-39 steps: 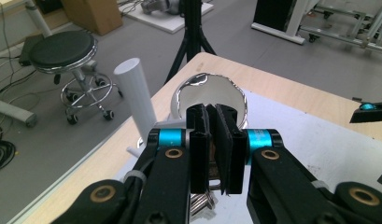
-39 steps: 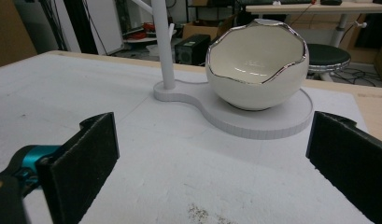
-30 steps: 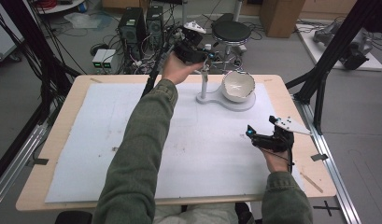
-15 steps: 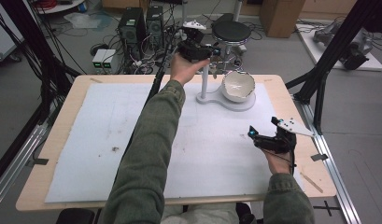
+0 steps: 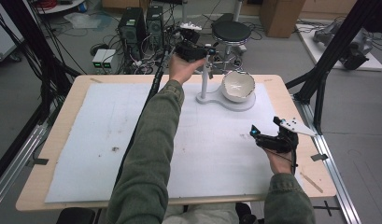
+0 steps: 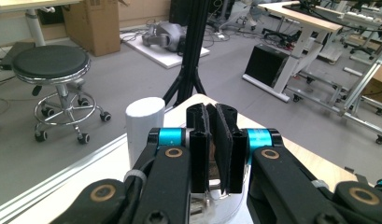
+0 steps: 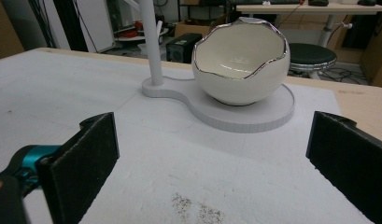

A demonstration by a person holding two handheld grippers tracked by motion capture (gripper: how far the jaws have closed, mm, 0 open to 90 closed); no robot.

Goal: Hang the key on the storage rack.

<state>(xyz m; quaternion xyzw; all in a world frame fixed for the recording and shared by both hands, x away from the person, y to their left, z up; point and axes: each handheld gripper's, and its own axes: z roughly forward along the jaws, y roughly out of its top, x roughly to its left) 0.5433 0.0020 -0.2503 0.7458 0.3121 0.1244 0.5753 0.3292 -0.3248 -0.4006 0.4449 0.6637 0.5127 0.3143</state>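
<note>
Left gripper (image 5: pixel 208 48) is held up over the far edge of the table (image 5: pixel 58 135), right at the top of the white post (image 5: pixel 204 79). In the left gripper view its jaws are pressed together with nothing visible between them, and the post top (image 6: pixel 145 126) sits just left of the jaws, close but not gripped.

The post rises from a flat white base (image 5: pixel 240 101) on the white mat (image 5: pixel 86 135). A white bowl shaped like a broken eggshell (image 5: pixel 238 86), with a shiny jagged rim, sits on the wider end of that base, just right of the post.

Right gripper (image 5: pixel 263 135) is low over the mat near the table's right edge, well apart from the base and nearer the person. Jaws spread wide, empty. In the right gripper view the bowl (image 7: pixel 241 63) and post (image 7: pixel 150 42) lie straight ahead, beyond the jaws, with dark specks (image 7: pixel 191 207) on the mat between the jaws.
</note>
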